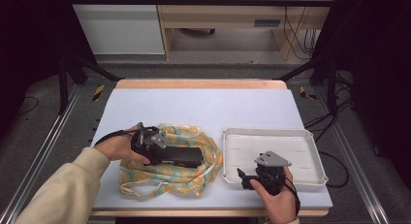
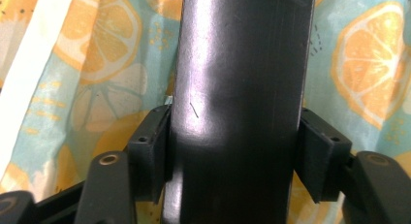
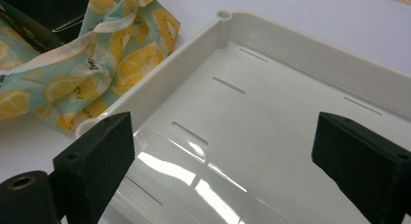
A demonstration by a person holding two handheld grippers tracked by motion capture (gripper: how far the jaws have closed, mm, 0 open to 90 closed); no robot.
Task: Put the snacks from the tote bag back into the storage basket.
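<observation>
Left gripper (image 2: 232,156), jaws clasping the black box (image 1: 180,156), which lies on the lemon-print cloth (image 1: 194,175) (left half of tabletop (image 1: 203,103)); right gripper (image 3: 223,161), jaws released, over the white tray (image 1: 310,136).

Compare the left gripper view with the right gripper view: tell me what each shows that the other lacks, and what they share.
Left gripper view: the left gripper, its fingers flanking a black box that lies on the cloth. Right gripper view: the right gripper, open over a white tray with slots, and the pale table surface. Both: the lemon-print cloth, and the box too.
</observation>
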